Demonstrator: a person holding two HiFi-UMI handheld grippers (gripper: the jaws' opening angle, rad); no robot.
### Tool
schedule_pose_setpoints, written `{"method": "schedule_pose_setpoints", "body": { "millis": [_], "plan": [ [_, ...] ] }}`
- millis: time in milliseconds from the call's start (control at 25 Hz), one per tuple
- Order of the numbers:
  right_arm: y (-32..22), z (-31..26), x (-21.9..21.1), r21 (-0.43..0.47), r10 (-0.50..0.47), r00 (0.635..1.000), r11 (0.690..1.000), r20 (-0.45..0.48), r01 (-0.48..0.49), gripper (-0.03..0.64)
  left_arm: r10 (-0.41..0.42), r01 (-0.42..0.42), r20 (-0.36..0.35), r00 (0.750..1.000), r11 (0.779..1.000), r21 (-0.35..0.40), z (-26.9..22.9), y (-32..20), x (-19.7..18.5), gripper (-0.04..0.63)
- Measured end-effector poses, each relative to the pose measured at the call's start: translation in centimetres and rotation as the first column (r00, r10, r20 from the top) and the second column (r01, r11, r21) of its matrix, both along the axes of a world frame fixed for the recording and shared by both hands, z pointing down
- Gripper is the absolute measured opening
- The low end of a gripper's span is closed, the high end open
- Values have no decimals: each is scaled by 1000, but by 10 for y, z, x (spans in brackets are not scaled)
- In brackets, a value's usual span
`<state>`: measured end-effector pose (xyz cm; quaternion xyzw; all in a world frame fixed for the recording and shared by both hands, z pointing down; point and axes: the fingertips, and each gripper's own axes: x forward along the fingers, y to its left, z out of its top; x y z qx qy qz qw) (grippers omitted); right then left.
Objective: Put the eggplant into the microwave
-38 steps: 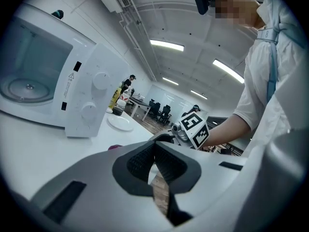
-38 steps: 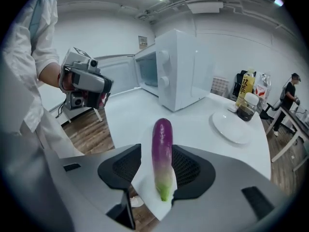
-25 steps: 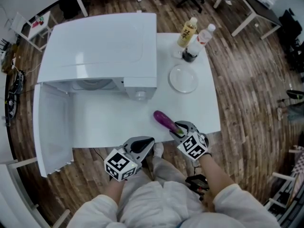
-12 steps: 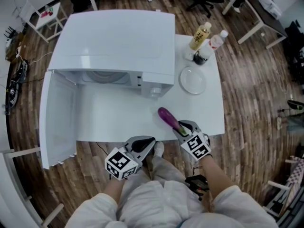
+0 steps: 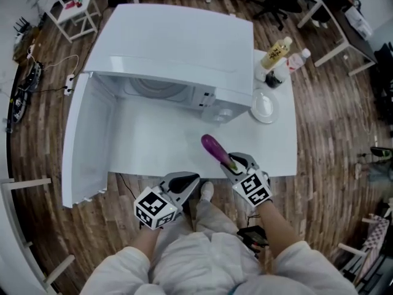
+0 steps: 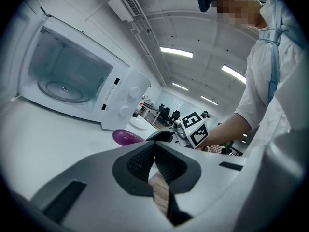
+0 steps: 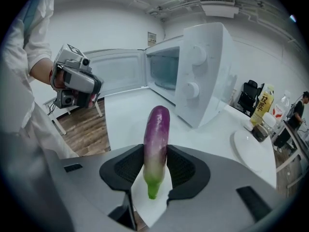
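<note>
A purple eggplant (image 5: pixel 215 149) with a green stem end is held over the white table's (image 5: pixel 153 146) front right part. My right gripper (image 5: pixel 233 163) is shut on its lower half, and its pads (image 7: pixel 179 167) press on both sides of the eggplant (image 7: pixel 157 139), which points toward the microwave (image 7: pixel 203 66). The white microwave (image 5: pixel 178 54) stands at the back of the table, its door (image 5: pixel 89 140) swung wide to the left and its cavity (image 5: pixel 156 90) showing the glass turntable. My left gripper (image 5: pixel 187 180) hovers off the table's front edge, shut on nothing, its tips (image 6: pixel 155 151) touching.
A white plate (image 5: pixel 264 106) lies right of the microwave, with two bottles (image 5: pixel 276 53) and a dark cup behind it. Wooden floor lies beyond the table's edges. Chairs and other tables stand farther off.
The right gripper has closed on the eggplant's stem end and raised it slightly off the table. Both grippers shifted a little, and the head view now shows the microwave's open cavity.
</note>
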<state>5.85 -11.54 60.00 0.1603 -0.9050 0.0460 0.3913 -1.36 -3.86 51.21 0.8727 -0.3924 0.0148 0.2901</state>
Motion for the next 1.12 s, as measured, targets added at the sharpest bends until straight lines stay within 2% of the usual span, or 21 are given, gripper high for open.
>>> {"method": "schedule_pose_setpoints", "body": {
  "millis": [680,960,1120],
  "plan": [
    [-1,-30,-125,59,-48,997,997,54,45,168,-105,106,-23,994,994,35,-3,27,-82,2],
    [-7,-39,-162,79,-60,995,995,75,54,167,-173,176,-37,984,981,83,-12,5,-115,2],
    [-18,-46,-176,93,-64,996,994,68,57,167,-232,235,-41,972,965,118,-23,-20,-136,2]
  ]
}}
